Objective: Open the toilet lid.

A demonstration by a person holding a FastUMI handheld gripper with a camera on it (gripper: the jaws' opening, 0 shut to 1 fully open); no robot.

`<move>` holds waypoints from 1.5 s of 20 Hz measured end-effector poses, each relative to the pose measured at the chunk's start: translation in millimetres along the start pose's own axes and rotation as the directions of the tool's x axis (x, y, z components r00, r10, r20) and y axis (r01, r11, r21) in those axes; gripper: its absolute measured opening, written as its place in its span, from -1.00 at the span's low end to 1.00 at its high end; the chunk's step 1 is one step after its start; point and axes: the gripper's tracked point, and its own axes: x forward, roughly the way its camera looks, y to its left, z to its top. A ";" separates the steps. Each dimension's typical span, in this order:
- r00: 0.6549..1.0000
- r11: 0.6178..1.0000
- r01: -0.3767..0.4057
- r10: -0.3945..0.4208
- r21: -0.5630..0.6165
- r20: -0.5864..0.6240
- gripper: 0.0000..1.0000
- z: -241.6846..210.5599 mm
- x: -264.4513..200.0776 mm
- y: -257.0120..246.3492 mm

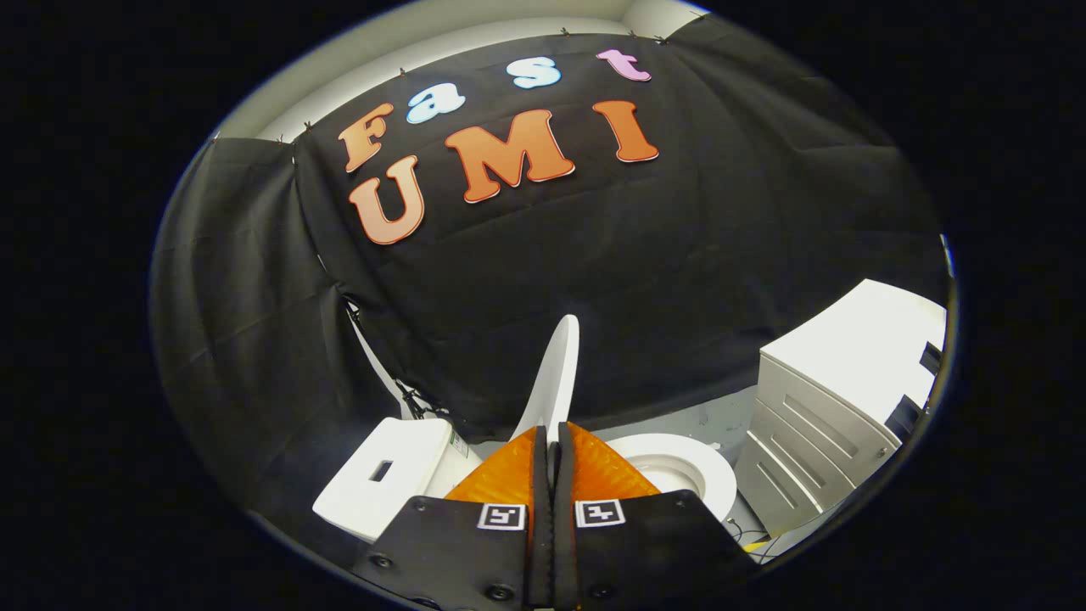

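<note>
Fingers (551, 441) pressed together, empty — toilet lid (556, 373) upright just ahead

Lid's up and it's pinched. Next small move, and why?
Probably open the fingers and back off. The hand-held gripper is shut on the edge of the toilet lid, which stands raised, nearly upright, with the tank on one side and the open seat on the other.

Gripper (551, 441) fingers pressed together, nothing visibly clamped. White plastic toilet lid (556, 373) stands raised, edge-on just beyond the fingertips. White ceramic tank (386, 475) beside it, open seat ring (687, 471) opposite, white drawer cabinet (836, 399) further out.
</note>
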 end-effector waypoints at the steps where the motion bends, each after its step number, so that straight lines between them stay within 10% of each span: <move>1: 1.000 1.000 -0.009 0.009 -0.018 -0.003 -0.84 2.3 -0.7 10.5; 13: 0.996 0.951 -0.060 0.079 -0.303 0.051 -0.84 5.2 -11.7 131.2; 30: 0.978 0.900 -0.159 0.201 -0.407 0.060 -0.84 -28.5 -15.3 255.8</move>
